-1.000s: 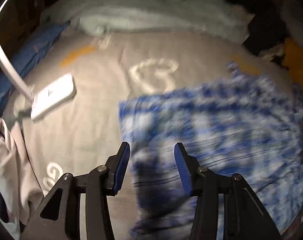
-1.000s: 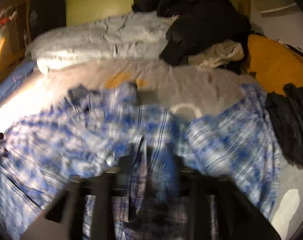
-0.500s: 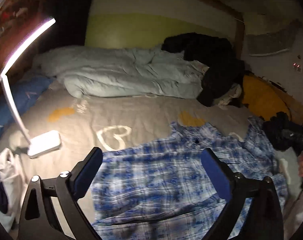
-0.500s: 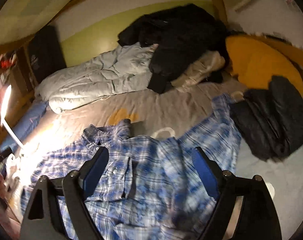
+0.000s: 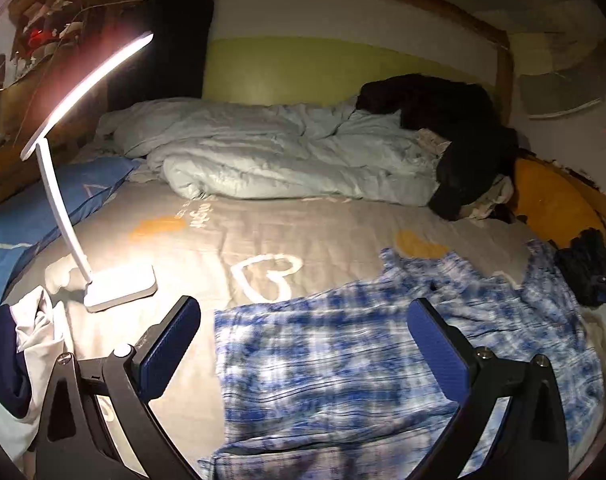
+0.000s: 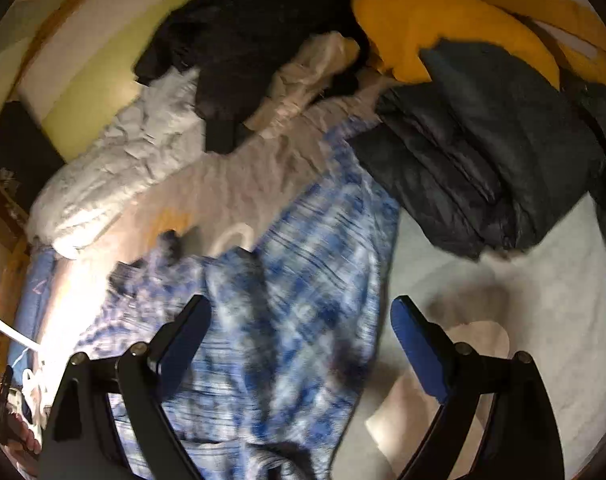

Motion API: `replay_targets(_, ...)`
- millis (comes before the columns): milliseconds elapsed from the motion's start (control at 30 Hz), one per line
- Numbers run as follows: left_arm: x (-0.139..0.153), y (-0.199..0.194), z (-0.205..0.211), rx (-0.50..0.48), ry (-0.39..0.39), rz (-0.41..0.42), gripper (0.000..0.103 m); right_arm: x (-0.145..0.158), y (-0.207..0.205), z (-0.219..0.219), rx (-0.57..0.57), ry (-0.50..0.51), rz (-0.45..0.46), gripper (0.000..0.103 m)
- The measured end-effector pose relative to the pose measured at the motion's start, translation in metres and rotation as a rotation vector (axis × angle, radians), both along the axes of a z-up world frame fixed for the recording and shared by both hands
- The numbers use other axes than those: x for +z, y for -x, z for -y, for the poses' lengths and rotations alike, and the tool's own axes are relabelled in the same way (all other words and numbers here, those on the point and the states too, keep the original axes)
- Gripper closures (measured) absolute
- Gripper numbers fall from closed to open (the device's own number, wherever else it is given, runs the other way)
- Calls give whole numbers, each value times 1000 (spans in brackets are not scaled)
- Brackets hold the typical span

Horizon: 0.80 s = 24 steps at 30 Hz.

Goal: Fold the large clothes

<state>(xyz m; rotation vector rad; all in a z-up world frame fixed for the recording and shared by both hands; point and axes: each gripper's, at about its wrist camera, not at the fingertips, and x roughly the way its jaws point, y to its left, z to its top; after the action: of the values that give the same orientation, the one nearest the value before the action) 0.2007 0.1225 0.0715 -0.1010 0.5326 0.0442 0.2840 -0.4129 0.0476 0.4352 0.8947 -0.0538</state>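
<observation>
A blue and white plaid shirt (image 5: 343,356) lies spread on the grey bed sheet (image 5: 303,236), rumpled, with its collar toward the far right. It also shows in the right wrist view (image 6: 287,312). My left gripper (image 5: 303,340) is open and empty, held above the shirt's near left part. My right gripper (image 6: 301,332) is open and empty, above the shirt's right side, tilted. Both views are blurred over the shirt.
A lit white desk lamp (image 5: 119,284) stands on the bed at the left. A pale duvet (image 5: 283,160) lies bunched at the back. Black clothes (image 5: 455,136) and an orange cushion (image 6: 431,28) sit at the far right. A dark jacket (image 6: 483,168) lies beside the shirt.
Both grippers have opened wide and lifted back from the shirt. The right gripper let go of the shirt fabric and has swung toward the right, tilting.
</observation>
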Motion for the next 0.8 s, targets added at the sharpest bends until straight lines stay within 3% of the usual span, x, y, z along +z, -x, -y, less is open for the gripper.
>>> replay_targets(133, -14, -9, -5, 23, 4, -43, 0, -26, -20, 6, 6, -13, -83, 20)
replay_targets(233, -20, -12, -6, 30, -1, -58, 0, -40, -39, 12, -29, 100, -123, 35)
replay_targets(367, -27, -15, -2, 19, -21, -76, 0, -62, -55, 26, -82, 151, -168, 63)
replay_targets(433, -29, -16, 1, 12, -36, -79, 0, -67, -58, 31, -88, 133, -166, 70)
replay_targets(500, -31, -17, 2, 3, -30, -95, 0, -66, -58, 31, -95, 142, -147, 94)
replay_targets(533, -31, -18, 3, -9, -8, -102, 0, -63, -56, 30, -101, 145, -130, 98)
replay_targets(633, -28, -16, 5, -38, 26, -95, 0, -44, -46, 25, -135, 127, -36, 99)
replay_targets(800, -21, -13, 13, -41, -3, -66, 0, -16, -34, 1, -35, 111, 84, 99)
